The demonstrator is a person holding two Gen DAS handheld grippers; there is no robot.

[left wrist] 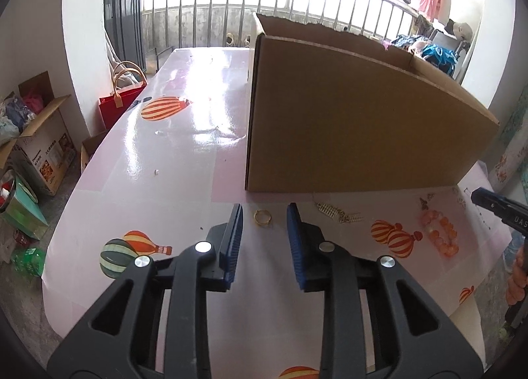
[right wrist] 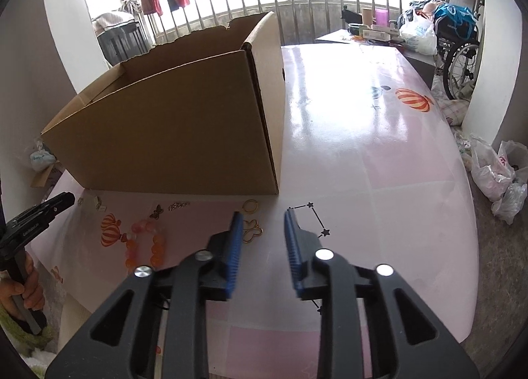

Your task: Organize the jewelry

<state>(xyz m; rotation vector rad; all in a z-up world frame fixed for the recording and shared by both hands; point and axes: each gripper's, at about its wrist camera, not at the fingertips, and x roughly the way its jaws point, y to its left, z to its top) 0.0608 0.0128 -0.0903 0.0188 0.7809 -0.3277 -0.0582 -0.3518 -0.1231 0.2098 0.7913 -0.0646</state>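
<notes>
Flat on the table, gold ring (left wrist: 262, 216), left gripper (left wrist: 264, 210) and right gripper (right wrist: 263, 217) gaping, empty.

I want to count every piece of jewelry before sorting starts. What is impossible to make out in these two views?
- Inside of the cardboard box: both views, its tall walls hide the floor.
- Silver piece: left wrist view, too small to tell its type.
- Butterfly charm: right wrist view, partly behind the right hand-held gripper finger.
- Small items near the box's left corner: right wrist view, too tiny to identify.
</notes>
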